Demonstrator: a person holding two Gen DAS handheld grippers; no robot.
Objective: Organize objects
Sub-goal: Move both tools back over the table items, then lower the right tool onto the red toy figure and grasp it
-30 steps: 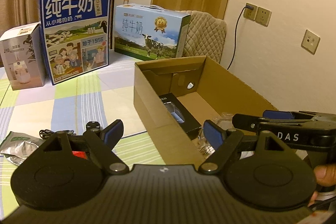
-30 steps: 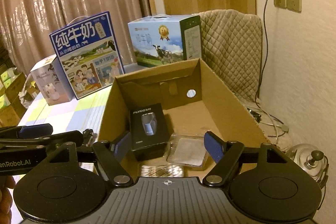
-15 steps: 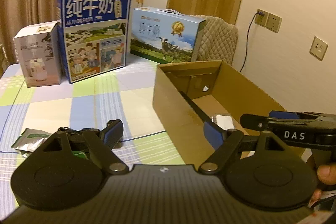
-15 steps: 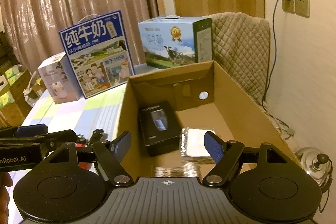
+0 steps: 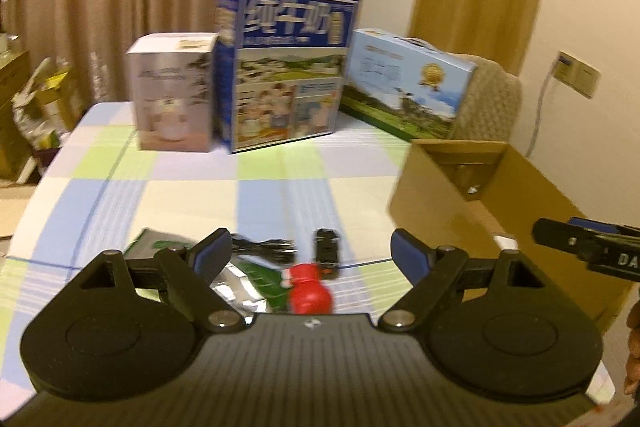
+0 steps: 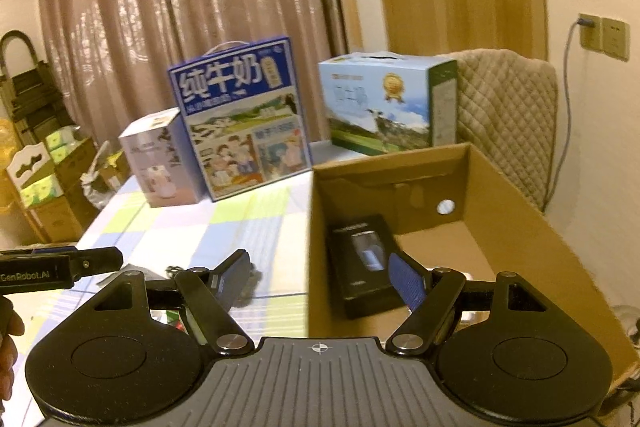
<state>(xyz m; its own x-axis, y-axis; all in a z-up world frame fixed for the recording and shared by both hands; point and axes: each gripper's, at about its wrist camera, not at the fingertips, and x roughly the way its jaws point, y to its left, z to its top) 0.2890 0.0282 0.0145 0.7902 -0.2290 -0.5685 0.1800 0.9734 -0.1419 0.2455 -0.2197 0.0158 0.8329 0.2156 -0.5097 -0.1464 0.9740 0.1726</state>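
Note:
My left gripper [image 5: 311,250] is open over the checked tablecloth, with nothing between its fingers. Just beyond and below it lie a small red bottle [image 5: 311,293], a black cable [image 5: 264,246], a small black device [image 5: 328,251] and a green and silver foil packet [image 5: 244,277]. The open cardboard box [image 5: 440,195] stands to its right. My right gripper [image 6: 320,277] is open above the box's left wall [image 6: 320,247]. Inside the box lies a black product box [image 6: 362,259]. The left gripper's finger [image 6: 64,267] shows at the right view's left edge.
At the back of the table [image 5: 192,195] stand a white carton [image 5: 172,99], a tall blue milk carton [image 5: 286,71] and a light blue milk carton [image 5: 404,83]. A quilted chair back [image 6: 504,115] is behind the box. A wall socket with a cable [image 6: 588,27] is at the right.
Both grippers swung left, away from the box. The left view now faces the loose items on the tablecloth. The right gripper moved from over the box's inside to over its left wall.

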